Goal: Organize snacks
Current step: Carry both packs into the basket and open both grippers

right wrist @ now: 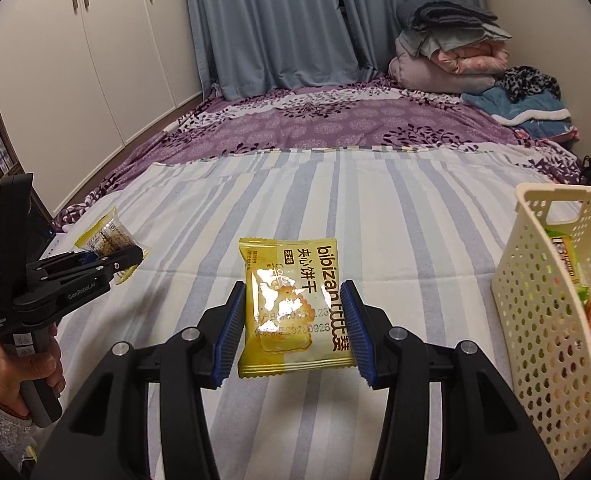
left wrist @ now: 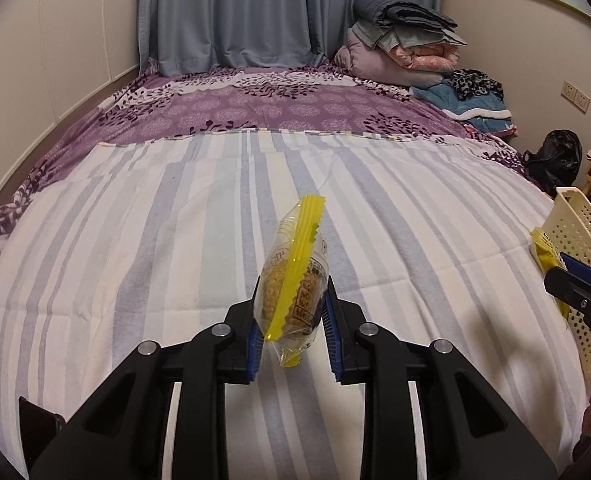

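left gripper (left wrist: 293, 320) clamps clear snack pack (left wrist: 293, 276) over bed | right gripper (right wrist: 293, 322) clamps bibizan biscuit pack (right wrist: 293, 304) beside perforated basket (right wrist: 535, 320) | basket partly filled, both packs still to drop

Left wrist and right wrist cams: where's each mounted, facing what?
Left wrist: on the left gripper, facing up the bed; its fingers clamp a clear snack packet.
Right wrist: on the right gripper, same heading; clamps a yellow biscuit packet; left hand visible.
Shared: perforated basket, folded bedding.
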`<state>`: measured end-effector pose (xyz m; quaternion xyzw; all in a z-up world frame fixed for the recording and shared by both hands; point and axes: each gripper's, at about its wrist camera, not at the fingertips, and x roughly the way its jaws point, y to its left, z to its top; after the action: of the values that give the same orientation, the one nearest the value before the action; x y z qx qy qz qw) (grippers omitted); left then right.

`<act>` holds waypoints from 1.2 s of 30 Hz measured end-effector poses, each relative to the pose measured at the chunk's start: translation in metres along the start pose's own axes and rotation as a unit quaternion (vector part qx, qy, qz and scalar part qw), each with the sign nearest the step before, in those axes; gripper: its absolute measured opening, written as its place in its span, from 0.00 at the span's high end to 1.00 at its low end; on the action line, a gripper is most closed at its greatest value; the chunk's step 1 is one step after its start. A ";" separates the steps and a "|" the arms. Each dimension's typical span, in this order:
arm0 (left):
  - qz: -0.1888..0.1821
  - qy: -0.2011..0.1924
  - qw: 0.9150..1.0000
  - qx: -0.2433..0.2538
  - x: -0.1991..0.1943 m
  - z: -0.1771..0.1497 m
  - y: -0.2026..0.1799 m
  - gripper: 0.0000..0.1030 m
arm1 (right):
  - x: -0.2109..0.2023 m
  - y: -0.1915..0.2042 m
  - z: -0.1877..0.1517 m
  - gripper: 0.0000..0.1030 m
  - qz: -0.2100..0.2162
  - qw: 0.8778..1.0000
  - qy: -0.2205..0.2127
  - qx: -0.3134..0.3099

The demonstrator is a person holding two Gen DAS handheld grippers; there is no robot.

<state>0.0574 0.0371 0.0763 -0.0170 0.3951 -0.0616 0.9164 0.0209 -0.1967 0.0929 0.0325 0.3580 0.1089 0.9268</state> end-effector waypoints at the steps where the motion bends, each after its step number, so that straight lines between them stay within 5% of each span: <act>1: -0.001 -0.002 1.000 0.002 -0.004 0.000 -0.003 0.75 | -0.004 -0.001 0.000 0.53 -0.001 1.000 -0.004 0.001; 18: -0.030 -0.029 0.998 0.053 -0.061 -0.013 -0.067 0.75 | -0.073 -0.041 -0.018 0.53 -0.019 0.998 -0.057 0.037; 36: -0.076 -0.036 0.990 0.114 -0.084 -0.018 -0.147 0.75 | -0.132 -0.134 -0.047 0.53 -0.092 0.984 -0.096 0.120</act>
<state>-0.0278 -0.0978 0.1360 0.0554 0.3496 -0.1749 0.9187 -0.0817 -0.3575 0.1256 0.1210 0.2794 -0.0245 0.9522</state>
